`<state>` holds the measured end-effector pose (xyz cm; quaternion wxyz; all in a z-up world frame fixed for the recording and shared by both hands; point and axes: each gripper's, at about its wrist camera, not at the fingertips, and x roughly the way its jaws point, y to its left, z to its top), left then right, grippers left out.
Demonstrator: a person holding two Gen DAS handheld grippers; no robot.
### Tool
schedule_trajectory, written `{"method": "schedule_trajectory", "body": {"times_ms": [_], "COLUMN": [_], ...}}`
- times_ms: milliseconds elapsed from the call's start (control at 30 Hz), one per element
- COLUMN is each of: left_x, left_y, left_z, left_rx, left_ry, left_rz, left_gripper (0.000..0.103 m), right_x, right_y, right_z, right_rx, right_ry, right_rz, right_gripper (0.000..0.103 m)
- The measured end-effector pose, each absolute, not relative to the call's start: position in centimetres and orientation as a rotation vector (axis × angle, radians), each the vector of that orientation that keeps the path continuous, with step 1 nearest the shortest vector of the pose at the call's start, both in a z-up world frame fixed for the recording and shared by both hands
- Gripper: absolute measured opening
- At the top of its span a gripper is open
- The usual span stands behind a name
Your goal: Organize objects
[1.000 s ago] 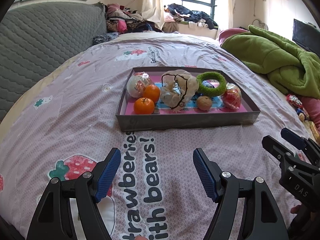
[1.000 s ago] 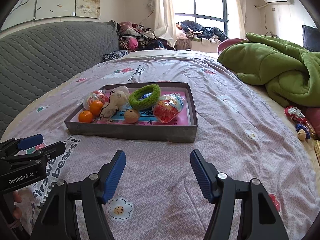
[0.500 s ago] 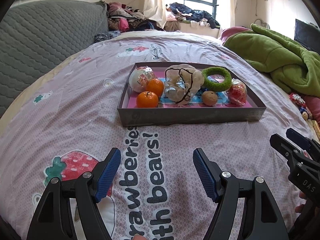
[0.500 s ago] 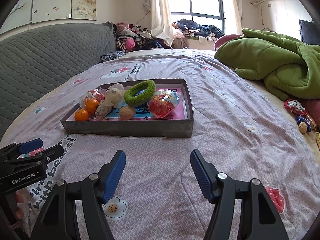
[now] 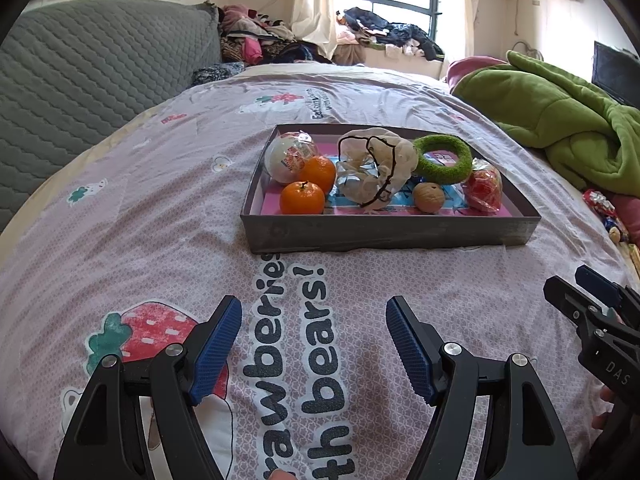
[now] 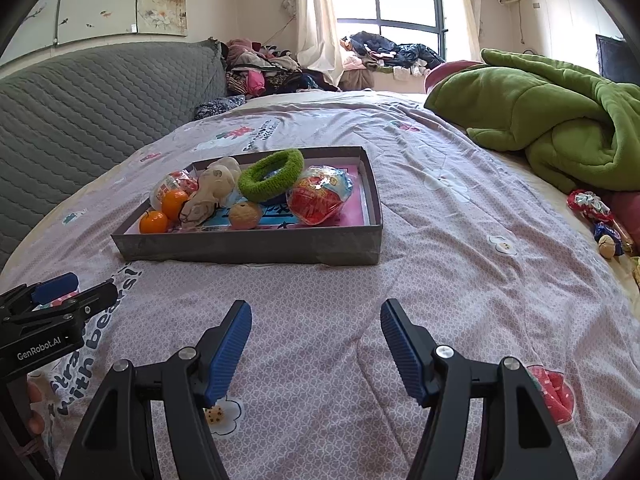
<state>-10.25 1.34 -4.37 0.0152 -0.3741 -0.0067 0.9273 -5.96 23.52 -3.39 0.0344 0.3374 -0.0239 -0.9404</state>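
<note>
Your left gripper (image 5: 314,308) hangs above the printed bedspread (image 5: 160,240) with its blue pads spread wide and nothing between them, and your right gripper (image 6: 316,312) does the same a little to the side — both point down toward the shallow grey tray (image 5: 384,236) that lies ahead of you on the bed. The tray is a rectangle whose long axis runs across the left wrist view, its near wall facing you; from the right wrist view it sits left of centre, with the long side angled slightly away. Inside it, at the left end, two tangerines (image 5: 302,198) sit touching each other, just in front of a white wrapped ball (image 5: 286,156). A crumpled cream bag with a black cord (image 5: 374,172) fills the middle, a walnut (image 5: 429,197) lies just right of it, and a green fuzzy ring (image 5: 442,158) leans tilted behind the walnut. A red wrapped toy egg (image 6: 320,196) rests at the right end, near the wall. A green blanket (image 6: 552,120) is heaped well apart on the right, and a few wrapped sweets (image 6: 588,204) lie loose on the bed below it.
</note>
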Motion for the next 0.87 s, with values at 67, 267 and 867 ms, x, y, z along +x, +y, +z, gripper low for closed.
{"method": "schedule_trajectory", "body": {"times_ms": [67,267,867], "left_x": [-10.29,-10.45,-10.48], "left_y": [1.25,1.25,1.04], "left_z": [-4.42,-4.65,-4.97], "left_rx": [-1.161,-1.161,-1.162], "left_ry": [-0.025,-0.012,-0.023], "left_rz": [2.885,2.886,2.884], "left_gripper": [0.076,0.076,0.076], "right_x": [-6.02,-6.11,-6.08], "right_y": [23.57,23.55,23.61], "right_z": [-3.48,-3.76,-3.94], "right_rx": [1.042,1.054,1.058], "right_ry": [-0.075,-0.069,-0.057], "right_rz": [-2.891,-2.888,-2.891], "right_gripper": [0.066,0.067,0.066]}}
